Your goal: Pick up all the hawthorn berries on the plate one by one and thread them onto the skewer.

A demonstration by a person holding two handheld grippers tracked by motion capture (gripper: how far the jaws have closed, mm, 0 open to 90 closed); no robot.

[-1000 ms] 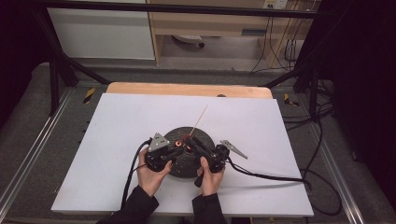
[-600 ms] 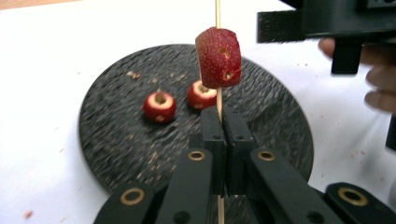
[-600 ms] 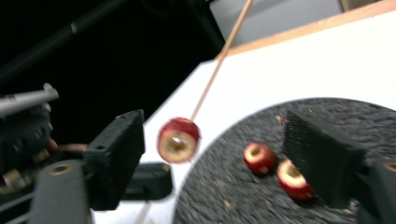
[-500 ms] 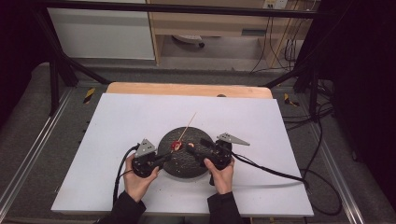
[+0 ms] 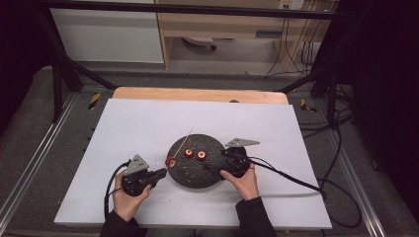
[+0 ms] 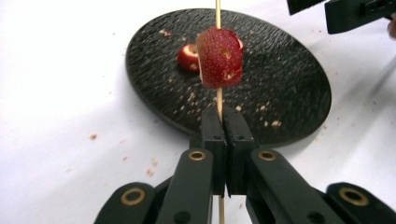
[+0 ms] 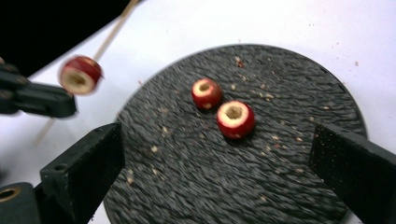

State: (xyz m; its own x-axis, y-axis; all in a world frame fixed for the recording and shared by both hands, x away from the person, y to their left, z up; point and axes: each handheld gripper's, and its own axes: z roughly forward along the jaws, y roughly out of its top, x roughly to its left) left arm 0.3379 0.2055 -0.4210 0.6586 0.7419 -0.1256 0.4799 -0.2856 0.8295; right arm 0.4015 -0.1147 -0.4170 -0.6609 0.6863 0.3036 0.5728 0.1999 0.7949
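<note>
Two cored fruits [image 7: 235, 119] lie on the black plate [image 7: 289, 196].

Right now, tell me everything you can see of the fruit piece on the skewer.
The fruit piece is a small red round with pale flesh, a hollowed core and holes in its skin. A thin wooden skewer runs through it. It hangs above the near edge of the black plate, just beyond the left gripper, which is shut on the skewer.

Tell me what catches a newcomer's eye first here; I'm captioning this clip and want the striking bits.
A red fruit piece speared on a thin wooden skewer, held by the shut left tool beside the plate's left edge. Two more cored red pieces lie on the round black plate at the white table's middle, with the right tool open over it.
</note>
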